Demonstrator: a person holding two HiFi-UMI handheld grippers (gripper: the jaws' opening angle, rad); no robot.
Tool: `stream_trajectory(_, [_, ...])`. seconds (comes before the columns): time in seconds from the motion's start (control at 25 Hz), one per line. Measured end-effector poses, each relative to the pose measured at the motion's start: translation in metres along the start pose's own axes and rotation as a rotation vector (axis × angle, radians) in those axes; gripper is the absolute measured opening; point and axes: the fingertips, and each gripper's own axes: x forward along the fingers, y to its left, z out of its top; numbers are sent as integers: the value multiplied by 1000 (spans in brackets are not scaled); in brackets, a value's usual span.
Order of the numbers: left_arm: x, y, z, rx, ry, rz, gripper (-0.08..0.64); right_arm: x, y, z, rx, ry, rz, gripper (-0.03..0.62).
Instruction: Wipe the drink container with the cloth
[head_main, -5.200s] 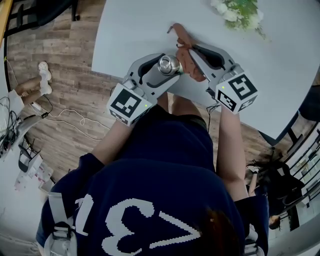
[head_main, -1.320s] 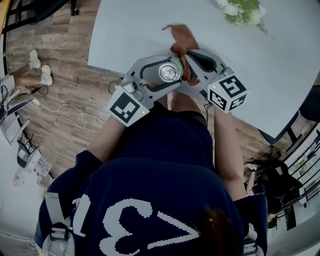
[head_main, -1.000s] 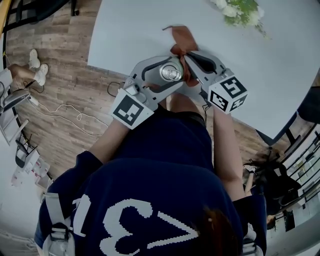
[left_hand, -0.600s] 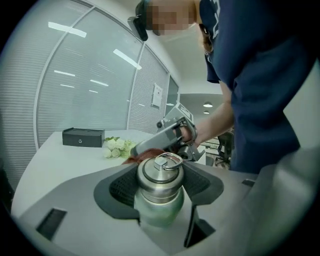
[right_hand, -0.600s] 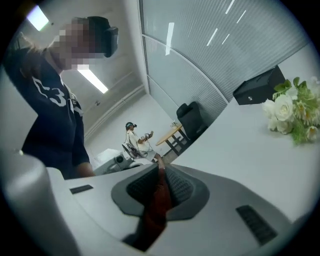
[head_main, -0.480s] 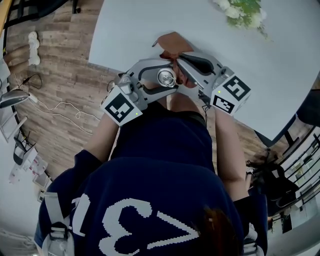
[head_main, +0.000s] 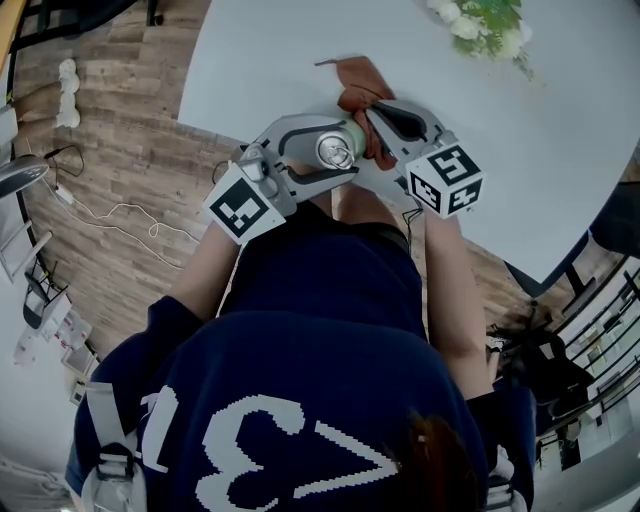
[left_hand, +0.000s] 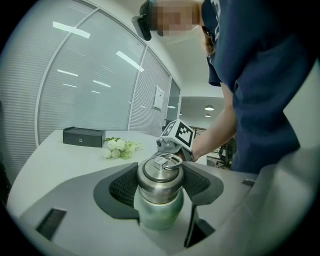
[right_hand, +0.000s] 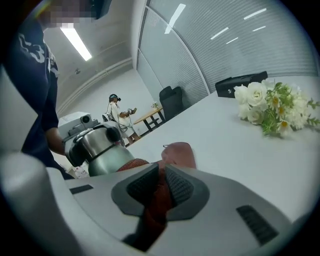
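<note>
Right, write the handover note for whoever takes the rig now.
Left gripper: shut on the bottle, held upright at the near edge of the table.
Right gripper: shut on the cloth, bunched by the bottle's side, with its free end trailing over the table.
Done: both things are gripped and the cloth is at the bottle. How much is wiped can't be told.
Left: rub the cloth around the bottle's body and lid, then set both down.
</note>
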Motion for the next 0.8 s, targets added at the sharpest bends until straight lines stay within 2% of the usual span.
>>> stream_trajectory(0.16, [-4, -1, 0, -22, 13, -20, 272, -9, -14, -3, -68, 13, -147, 58])
stream_trajectory(0.32, [-6, -7, 4, -43, 8, -40, 272, -27, -33, -2, -88, 0, -317, 61])
stream_trajectory(0.44, [-4, -12, 10, -17, -9, -69, 272, -42, -48, -3, -90, 0, -406, 64])
stream_trajectory(0.56, [-11, -6, 27, 5, -76, -81, 272, -56, -52, 7, -116, -30, -459, 87])
stream_trajectory(0.6, [-16, -2, 33, -44, -100, -81, 272, -62, -51, 14, -132, -56, -470, 89])
stream_trajectory(0.68, [-27, 11, 44, -195, -139, -63, 272, -73, -46, 33, -153, -117, -481, 101])
stream_trajectory(0.72, [-33, 19, 51, -214, -151, -46, 270, -79, -42, 43, -155, -147, -480, 110])
stream_trajectory(0.8, [-44, 39, 65, -172, -161, 15, 234, -89, -33, 64, -145, -206, -469, 120])
